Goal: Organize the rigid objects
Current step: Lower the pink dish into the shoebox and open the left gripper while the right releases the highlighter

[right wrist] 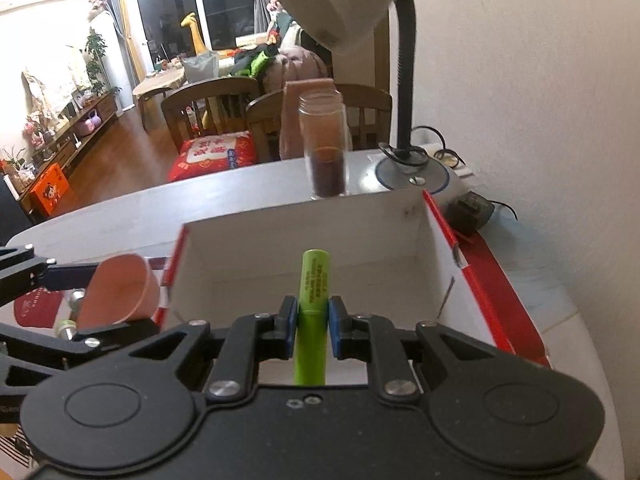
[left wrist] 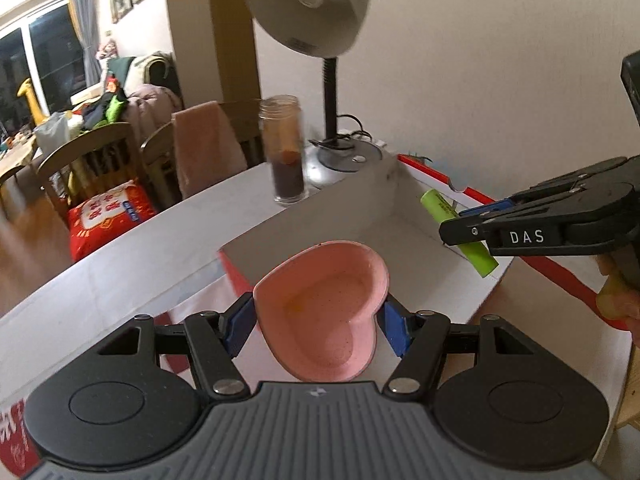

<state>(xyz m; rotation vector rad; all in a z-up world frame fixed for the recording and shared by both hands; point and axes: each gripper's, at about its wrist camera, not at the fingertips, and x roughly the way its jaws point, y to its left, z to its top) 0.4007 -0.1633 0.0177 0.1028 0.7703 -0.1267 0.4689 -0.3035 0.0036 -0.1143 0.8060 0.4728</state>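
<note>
My left gripper (left wrist: pixel 318 326) is shut on a pink heart-shaped dish (left wrist: pixel 322 312), its blue pads pressing both sides, held above the near left corner of an open white box with red trim (left wrist: pixel 304 236). My right gripper (right wrist: pixel 313 330) is shut on a lime-green marker (right wrist: pixel 314 280), upright between its pads, over the box (right wrist: pixel 304 248) interior. In the left wrist view the right gripper (left wrist: pixel 476 236) comes in from the right with the marker (left wrist: pixel 440 208) above the box. In the right wrist view the dish (right wrist: pixel 120 292) shows at the left beside the box's edge.
A glass jar of dark contents (left wrist: pixel 286 152) stands on the white table (left wrist: pixel 120 264) behind the box. A desk lamp (left wrist: pixel 312 4) hangs overhead, its base (right wrist: pixel 412 172) at the back. A black adapter (right wrist: pixel 470 208) lies by the wall. Wooden chairs (left wrist: pixel 92 160) stand beyond the table.
</note>
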